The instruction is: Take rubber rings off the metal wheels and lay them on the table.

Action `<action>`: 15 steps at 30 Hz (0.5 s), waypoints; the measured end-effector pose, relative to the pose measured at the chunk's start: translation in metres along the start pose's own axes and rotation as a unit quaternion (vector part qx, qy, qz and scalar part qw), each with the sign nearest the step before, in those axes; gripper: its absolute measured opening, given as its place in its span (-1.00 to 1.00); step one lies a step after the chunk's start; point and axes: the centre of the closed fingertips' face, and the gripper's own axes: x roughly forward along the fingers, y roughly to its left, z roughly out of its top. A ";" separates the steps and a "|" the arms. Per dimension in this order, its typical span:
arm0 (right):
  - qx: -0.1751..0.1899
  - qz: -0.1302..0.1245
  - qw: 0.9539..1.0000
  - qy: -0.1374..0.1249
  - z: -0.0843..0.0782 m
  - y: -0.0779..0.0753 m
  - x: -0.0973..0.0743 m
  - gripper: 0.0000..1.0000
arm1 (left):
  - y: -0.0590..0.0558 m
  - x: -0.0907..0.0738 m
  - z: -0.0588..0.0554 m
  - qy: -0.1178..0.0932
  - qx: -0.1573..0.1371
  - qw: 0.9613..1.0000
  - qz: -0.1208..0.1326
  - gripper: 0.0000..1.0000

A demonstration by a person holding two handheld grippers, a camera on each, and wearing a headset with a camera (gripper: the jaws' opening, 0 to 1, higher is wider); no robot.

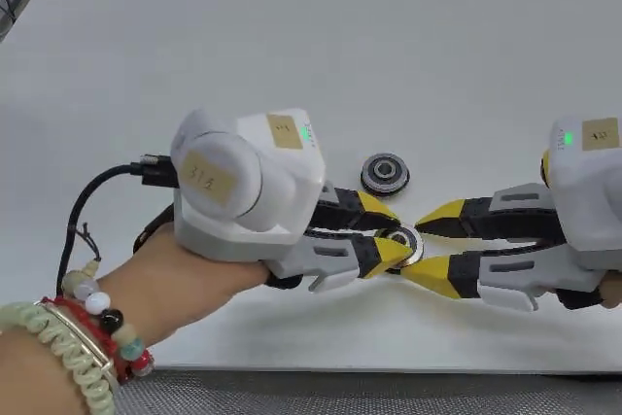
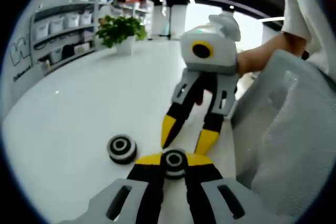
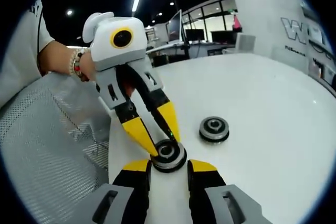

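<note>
Nearest you in the head view, your left hand (image 1: 185, 269), bracelets (image 1: 87, 337) on the wrist, comes in from 8 o'clock; it holds the left gripper (image 1: 394, 230) pointing toward 3 o'clock, jaws clamped on a wheel (image 1: 405, 243) near the front edge of the table (image 1: 292, 46); in the left gripper view the yellow tips press that wheel from both sides; your right gripper (image 1: 413, 247) reaches in from 3 o'clock, jaws apart, one tip on either side of the same wheel, though whether they touch it cannot be told; just beyond, at 12 o'clock from the held wheel, a second wheel (image 1: 385, 172) lies flat on the table, apart from both grippers.
</note>
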 end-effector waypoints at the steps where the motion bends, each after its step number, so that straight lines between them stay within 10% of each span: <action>1: 0.000 0.000 1.000 0.000 0.000 0.000 0.000 -0.49 | 0.000 0.000 -0.002 0.003 0.001 1.000 0.000 -0.69; 15: -0.010 0.000 1.000 0.001 -0.001 0.003 -0.001 -0.57 | -0.003 0.002 -0.006 -0.003 0.030 1.000 0.004 -0.72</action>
